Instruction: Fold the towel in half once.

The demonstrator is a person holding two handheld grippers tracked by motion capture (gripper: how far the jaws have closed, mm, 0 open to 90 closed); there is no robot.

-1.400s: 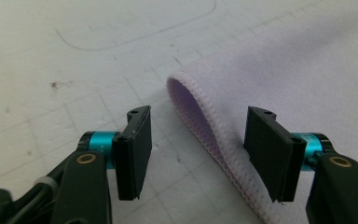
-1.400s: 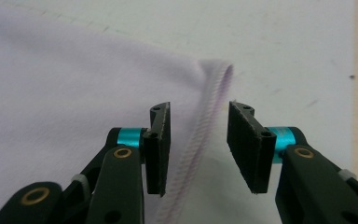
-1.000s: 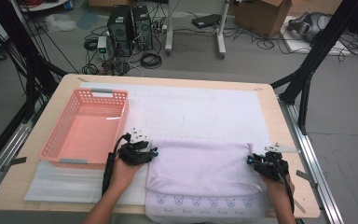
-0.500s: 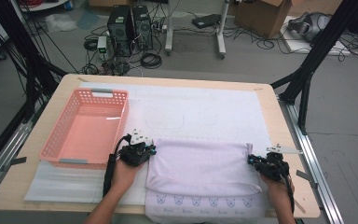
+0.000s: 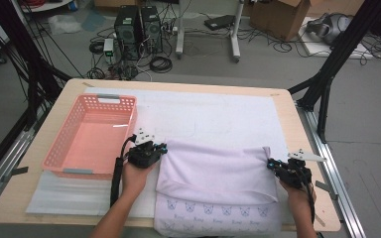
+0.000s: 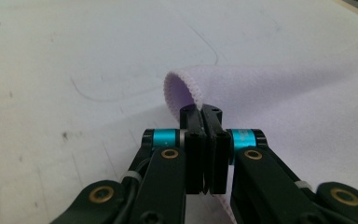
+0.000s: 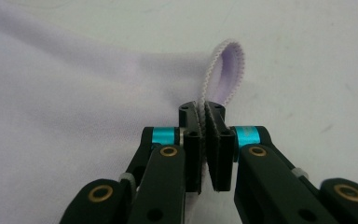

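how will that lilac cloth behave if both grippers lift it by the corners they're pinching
The lilac cloth will probably sag between the left gripper and right gripper, since it already lies in soft folds. It looks thin, so likely light. Each hem curls into a loop past the shut jaws, which suggests it's floppy and might slip.

Pink plastic basket (image 5: pixel 90 134) at the table's left, standing on a white mat (image 5: pixel 218 116) that covers the wooden table (image 5: pixel 297 134). Beyond the table: two computer towers (image 5: pixel 138 25), coiled cables (image 5: pixel 161 63), cardboard box (image 5: pixel 280 17).
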